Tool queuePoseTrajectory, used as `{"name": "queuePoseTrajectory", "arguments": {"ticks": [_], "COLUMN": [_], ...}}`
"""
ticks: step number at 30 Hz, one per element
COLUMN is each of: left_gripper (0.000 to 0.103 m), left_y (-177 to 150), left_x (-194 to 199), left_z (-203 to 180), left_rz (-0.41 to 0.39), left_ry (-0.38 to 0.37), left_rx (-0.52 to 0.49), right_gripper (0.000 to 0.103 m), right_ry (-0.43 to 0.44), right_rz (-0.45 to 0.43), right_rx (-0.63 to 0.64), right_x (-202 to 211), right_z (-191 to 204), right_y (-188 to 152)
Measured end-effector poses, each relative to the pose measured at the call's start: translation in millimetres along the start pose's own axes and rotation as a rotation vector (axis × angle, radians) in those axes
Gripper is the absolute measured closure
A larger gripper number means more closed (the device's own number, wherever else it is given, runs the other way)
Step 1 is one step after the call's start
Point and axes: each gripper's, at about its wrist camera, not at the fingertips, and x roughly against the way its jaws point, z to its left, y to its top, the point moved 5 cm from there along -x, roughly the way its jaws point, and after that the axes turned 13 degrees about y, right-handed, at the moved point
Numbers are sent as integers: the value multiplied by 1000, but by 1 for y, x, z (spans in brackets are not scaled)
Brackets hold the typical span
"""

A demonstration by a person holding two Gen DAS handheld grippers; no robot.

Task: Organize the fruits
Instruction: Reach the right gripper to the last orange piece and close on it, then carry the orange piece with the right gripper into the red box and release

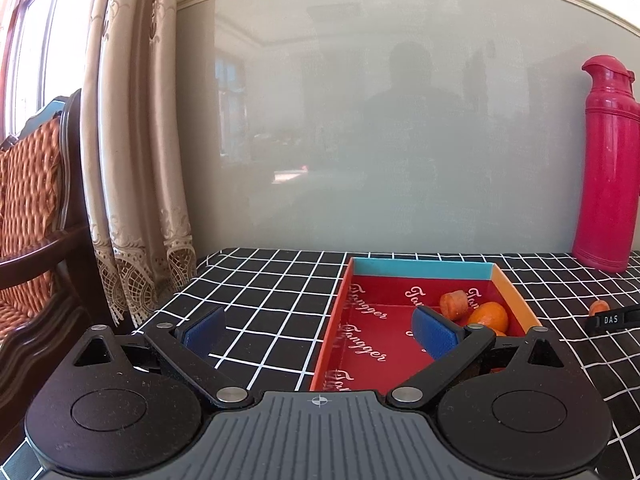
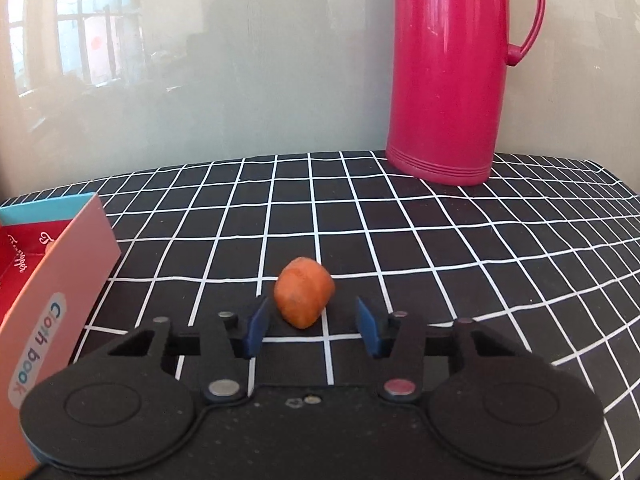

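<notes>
A red cardboard box (image 1: pixel 362 344) with orange sides and a blue far wall lies on the black checked cloth. It holds an orange carrot piece (image 1: pixel 454 305) and an orange fruit (image 1: pixel 489 315) near its right wall. My left gripper (image 1: pixel 318 330) is open, its right finger over the box, its left finger over the cloth. In the right wrist view an orange carrot piece (image 2: pixel 304 297) lies on the cloth, just ahead of and between the tips of my open right gripper (image 2: pixel 312 320). The box's outer wall (image 2: pixel 60 292) shows at the left. The same piece (image 1: pixel 599 306) shows right of the box.
A tall pink thermos (image 2: pixel 452 68) stands at the back of the table by the glossy wall; it also shows in the left wrist view (image 1: pixel 610 168). A curtain (image 1: pixel 136 160) and a wooden chair (image 1: pixel 36 208) are left of the table edge.
</notes>
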Motion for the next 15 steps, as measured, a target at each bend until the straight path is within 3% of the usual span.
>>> {"name": "queuePoseTrajectory", "arguments": {"ticks": [2,15], "left_gripper": [4,4], "left_y": [0,-6], "left_x": [0,-10], "left_z": [2,18], "left_rz": [-4,31], "left_ry": [9,53], "left_rx": [1,26], "right_gripper": [71,71], "right_ry": [4,23], "right_rz": [-3,-11], "right_rx": [-3,50], "right_x": [-1,12], "right_z": [1,10], "right_y": [1,-2]}}
